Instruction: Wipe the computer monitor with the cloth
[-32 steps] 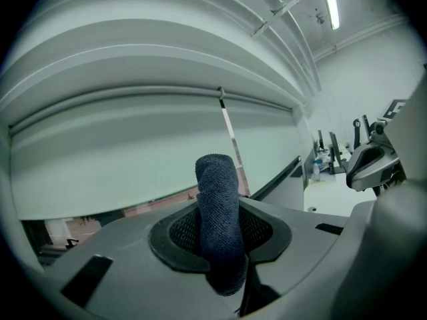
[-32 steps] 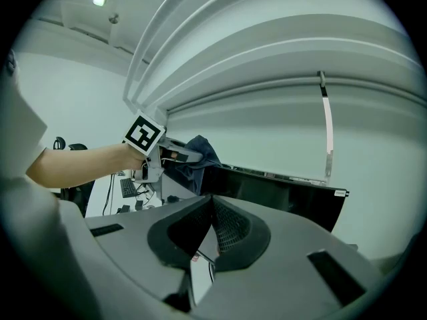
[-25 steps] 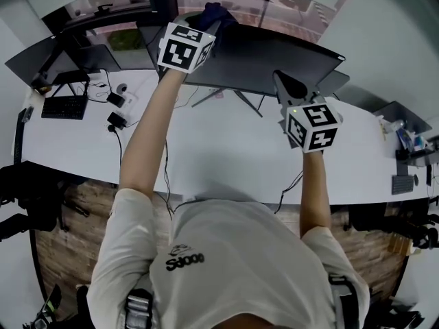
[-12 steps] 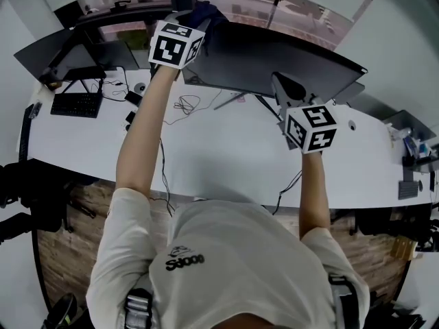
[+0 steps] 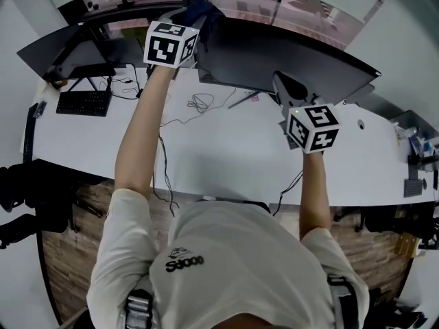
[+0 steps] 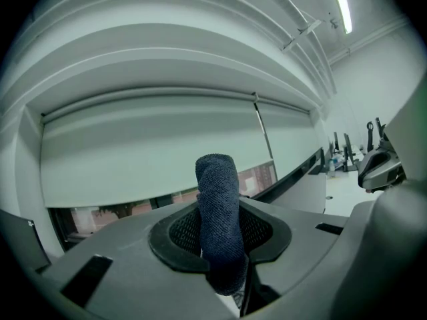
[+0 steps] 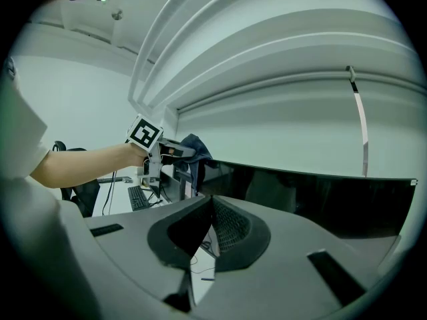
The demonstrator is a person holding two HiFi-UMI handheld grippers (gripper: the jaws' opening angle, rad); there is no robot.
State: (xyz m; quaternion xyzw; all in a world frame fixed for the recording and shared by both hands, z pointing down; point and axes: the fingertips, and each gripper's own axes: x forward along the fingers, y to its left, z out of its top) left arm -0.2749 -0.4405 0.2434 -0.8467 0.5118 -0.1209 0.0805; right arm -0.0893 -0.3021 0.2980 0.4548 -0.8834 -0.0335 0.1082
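Head view: both arms reach forward over the desk [image 5: 226,157]. Right gripper [image 5: 282,85], nearer, jaws together and empty, points at the monitor [image 5: 288,59]. Left gripper [image 5: 193,20], raised farther, is clamped on the cloth [image 5: 206,10] at the monitor's top left corner. Shirt print [image 5: 185,260] not clearly legible.

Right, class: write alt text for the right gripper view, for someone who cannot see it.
The left gripper holds a dark blue cloth at the top left corner of the black monitor. In the foreground, the right gripper is shut and empty.
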